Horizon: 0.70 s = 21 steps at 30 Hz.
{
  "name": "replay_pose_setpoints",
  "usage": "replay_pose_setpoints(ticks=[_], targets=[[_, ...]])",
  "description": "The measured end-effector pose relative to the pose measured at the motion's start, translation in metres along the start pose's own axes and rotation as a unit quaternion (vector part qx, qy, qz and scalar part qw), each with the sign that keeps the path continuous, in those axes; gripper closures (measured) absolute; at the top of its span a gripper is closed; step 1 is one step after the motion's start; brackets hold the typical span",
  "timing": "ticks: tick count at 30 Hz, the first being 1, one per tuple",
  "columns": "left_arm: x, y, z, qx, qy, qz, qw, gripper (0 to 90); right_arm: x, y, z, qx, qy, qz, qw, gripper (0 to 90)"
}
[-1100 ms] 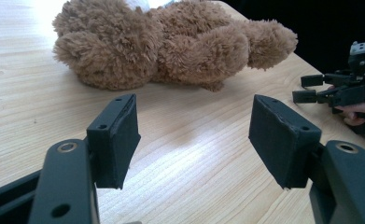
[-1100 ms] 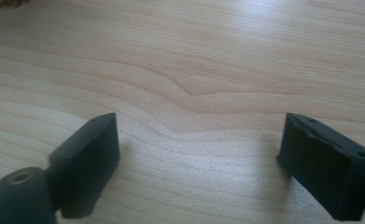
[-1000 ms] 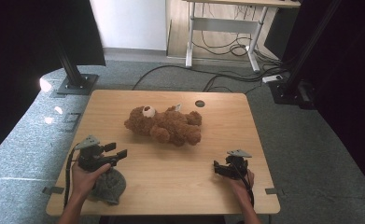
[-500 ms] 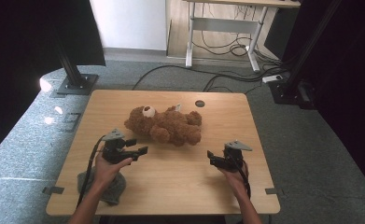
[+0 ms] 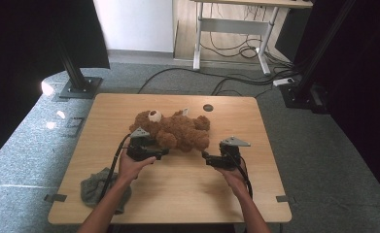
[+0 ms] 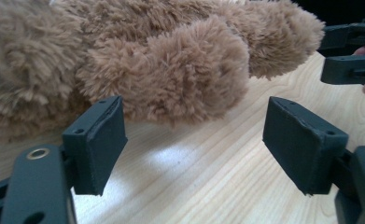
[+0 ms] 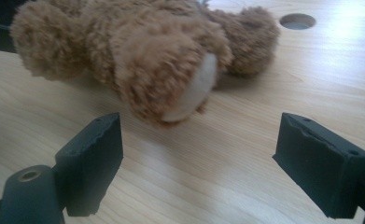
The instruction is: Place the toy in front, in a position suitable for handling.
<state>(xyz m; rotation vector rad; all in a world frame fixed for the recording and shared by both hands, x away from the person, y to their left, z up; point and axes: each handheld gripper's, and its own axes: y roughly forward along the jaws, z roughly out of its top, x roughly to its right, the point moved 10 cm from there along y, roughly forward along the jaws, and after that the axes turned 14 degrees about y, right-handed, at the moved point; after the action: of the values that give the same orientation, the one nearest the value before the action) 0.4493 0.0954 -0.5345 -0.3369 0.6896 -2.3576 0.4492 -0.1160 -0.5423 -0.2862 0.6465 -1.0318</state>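
Wooden table; both grippers wide open, teddy bear unheld

Our right gripper holds its jaws wide apart over the wooden table, nothing between them. Just ahead lies a brown teddy bear, a pale-soled paw, slightly blurred, nearest us. A round hole marks the tabletop beyond.

Shaggy tan-brown plush teddy bear lies there, its round snout patch cream-white, and one foot sole shows pale cream too. The light wooden table carries a fine blond grain. A crumpled grey-green cloth sits dull beside it. Both grippers, left and right, wear matt black pads.
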Motion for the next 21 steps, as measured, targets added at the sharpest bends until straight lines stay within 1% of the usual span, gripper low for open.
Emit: replay_pose_setpoints(ticks=[3,6,7,10,11,12,14,16,17,19,20,21], targets=[[-0.002,0.006,0.003,-0.005,0.002,0.005,1.0,17.9,-0.004,0.003,0.003,0.001,-0.004,0.0,1.0,14.5],[-0.005,0.012,0.005,-0.004,-0.004,0.017,0.9998,17.0,-0.008,0.009,0.009,0.002,-0.002,0.0,1.0,14.6],[-0.005,0.013,0.006,-0.003,-0.005,0.017,0.9998,16.1,-0.011,0.013,0.012,0.001,-0.003,0.002,1.0,14.6],[-0.007,0.018,0.006,-0.004,-0.008,0.021,0.9997,15.6,-0.015,0.017,0.015,0.002,-0.006,0.0,1.0,14.6],[-0.006,0.02,0.007,-0.005,-0.008,0.019,0.9998,14.8,-0.015,0.022,0.017,0.001,-0.005,-0.003,1.0,14.5],[-0.005,0.022,0.008,-0.006,-0.007,0.019,0.9998,14.8,-0.015,0.022,0.017,0.001,-0.005,-0.003,1.0,14.5],[-0.003,0.025,0.01,-0.011,0.007,0.029,0.9995,14.2,-0.015,0.026,0.017,-0.003,-0.004,-0.006,1.0,14.5],[-0.003,0.028,0.013,-0.016,0.013,0.042,0.9989,14.1,-0.016,0.03,0.017,-0.003,-0.004,-0.009,0.9999,15.0],[-0.004,0.029,0.014,-0.017,0.013,0.048,0.9986,14.7,-0.014,0.033,0.018,-0.003,-0.005,-0.014,0.9999,17.1],[-0.007,0.032,0.015,-0.021,0.011,0.055,0.9982,15.0,-0.014,0.034,0.017,-0.004,-0.004,-0.016,0.9999,18.6],[-0.008,0.033,0.014,-0.024,0.012,0.056,0.9981,16.2,-0.012,0.035,0.017,-0.003,-0.001,-0.018,0.9998,22.2],[-0.009,0.034,0.013,-0.026,0.012,0.058,0.9979,19.2,-0.011,0.036,0.017,-0.003,0.001,-0.017,0.9998,27.1]])
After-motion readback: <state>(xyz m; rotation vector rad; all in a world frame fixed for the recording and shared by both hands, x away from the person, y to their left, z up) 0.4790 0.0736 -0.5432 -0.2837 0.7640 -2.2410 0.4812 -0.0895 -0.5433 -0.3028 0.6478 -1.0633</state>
